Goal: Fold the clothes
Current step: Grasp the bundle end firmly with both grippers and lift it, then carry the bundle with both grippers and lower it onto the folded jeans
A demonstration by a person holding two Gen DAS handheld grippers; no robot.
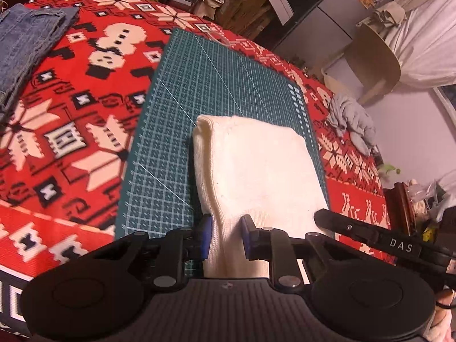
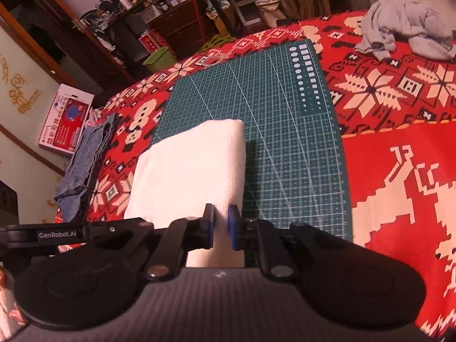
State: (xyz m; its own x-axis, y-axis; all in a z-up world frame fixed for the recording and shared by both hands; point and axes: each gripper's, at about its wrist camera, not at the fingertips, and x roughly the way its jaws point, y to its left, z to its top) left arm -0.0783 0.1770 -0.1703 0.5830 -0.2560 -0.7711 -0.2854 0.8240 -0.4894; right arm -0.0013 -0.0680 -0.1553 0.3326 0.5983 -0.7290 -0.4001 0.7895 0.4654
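Nearest the left wrist camera, the left gripper (image 1: 226, 235) pinches the near left edge of the folded cream-white knit garment (image 1: 256, 171), which lies on the green gridded cutting mat (image 1: 176, 91), its long axis running away from the lens. Only this view shows the stacked folds along its left side.

From the right wrist, the right gripper (image 2: 221, 226) pinches the garment's (image 2: 191, 165) near right corner; a crumpled grey cloth (image 2: 404, 28) and folded blue denim (image 2: 82, 168) lie on the red patterned blanket (image 2: 399, 171).

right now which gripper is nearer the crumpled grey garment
Right. The right gripper pinches the white folded cloth on the side toward the grey garment; the left gripper holds the cloth's other near corner, toward the folded jeans.
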